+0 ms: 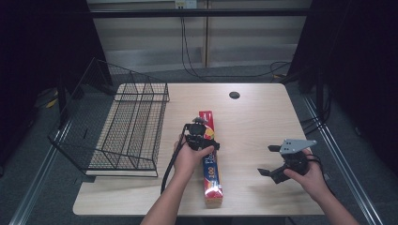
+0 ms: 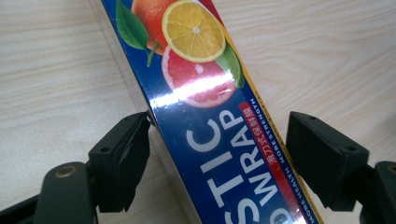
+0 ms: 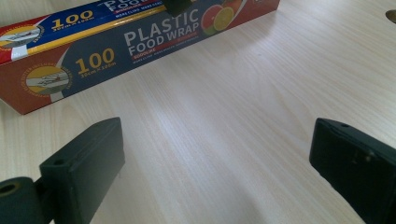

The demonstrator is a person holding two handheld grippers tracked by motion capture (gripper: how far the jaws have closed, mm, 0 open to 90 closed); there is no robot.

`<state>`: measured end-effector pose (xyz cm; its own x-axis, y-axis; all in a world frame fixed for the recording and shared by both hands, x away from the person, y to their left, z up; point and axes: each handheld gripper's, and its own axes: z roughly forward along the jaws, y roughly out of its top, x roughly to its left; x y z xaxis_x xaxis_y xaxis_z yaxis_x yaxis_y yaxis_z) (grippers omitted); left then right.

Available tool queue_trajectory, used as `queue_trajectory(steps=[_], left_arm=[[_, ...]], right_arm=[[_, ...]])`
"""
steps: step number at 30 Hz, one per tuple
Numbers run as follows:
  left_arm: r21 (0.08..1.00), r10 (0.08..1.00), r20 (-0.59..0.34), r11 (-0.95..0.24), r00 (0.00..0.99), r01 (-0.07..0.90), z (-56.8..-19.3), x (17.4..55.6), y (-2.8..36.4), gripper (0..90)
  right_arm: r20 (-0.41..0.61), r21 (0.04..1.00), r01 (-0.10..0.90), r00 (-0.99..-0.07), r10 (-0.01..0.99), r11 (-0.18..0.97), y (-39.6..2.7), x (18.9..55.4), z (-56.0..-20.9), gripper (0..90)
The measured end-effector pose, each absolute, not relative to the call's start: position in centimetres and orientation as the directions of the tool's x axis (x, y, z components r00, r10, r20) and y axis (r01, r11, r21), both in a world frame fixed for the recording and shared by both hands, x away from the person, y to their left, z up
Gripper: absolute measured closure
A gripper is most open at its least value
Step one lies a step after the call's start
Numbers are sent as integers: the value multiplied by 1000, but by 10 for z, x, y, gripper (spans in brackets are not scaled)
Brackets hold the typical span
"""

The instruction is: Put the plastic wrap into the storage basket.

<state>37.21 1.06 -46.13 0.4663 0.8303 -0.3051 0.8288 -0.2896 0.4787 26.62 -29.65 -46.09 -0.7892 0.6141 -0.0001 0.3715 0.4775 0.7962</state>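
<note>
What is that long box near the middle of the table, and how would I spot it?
On the pale wooden table, right of the black wire basket, lies a long narrow plastic food wrap box pointing away from the person. The left tool straddles it. It is blue and red, with citrus slices and a yellow "100" printed on it.

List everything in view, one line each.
wrap box: one, blue and red, lying mid-table, long side running away from the person
wire rack: one, black, left part of the table
table: one, light wood
hole: one, dark, far side of the tabletop
cables: several, black, on the floor behind the table
left gripper: one, black, jaws either side of the wrap box, left jaw at its edge, right jaw apart
right gripper: one, black with grey plate, open over bare table, right of the box
</note>
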Motion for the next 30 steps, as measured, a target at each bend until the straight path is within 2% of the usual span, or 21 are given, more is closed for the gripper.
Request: queue_trajectory(steps=[6,10,15,22,30], left_arm=[[443,847,-301,-282,438,851,-464,372,6,220],[413,865,-324,-235,383,880,-465,372,3,230],[390,883,-285,-250,374,886,-466,371,-2,236],[349,897,-278,-241,345,906,-461,372,-4,296],[286,892,-231,-320,389,903,-450,375,2,421]], right_arm=[[-2,796,371,-789,615,478,-296,266,-460,28],[-3,798,368,-790,613,477,-297,266,-460,28],[-2,798,367,-791,612,477,-297,267,-460,28],[2,804,368,-788,616,468,-298,266,-459,28],[1,807,363,-789,614,466,-298,266,-459,28]])
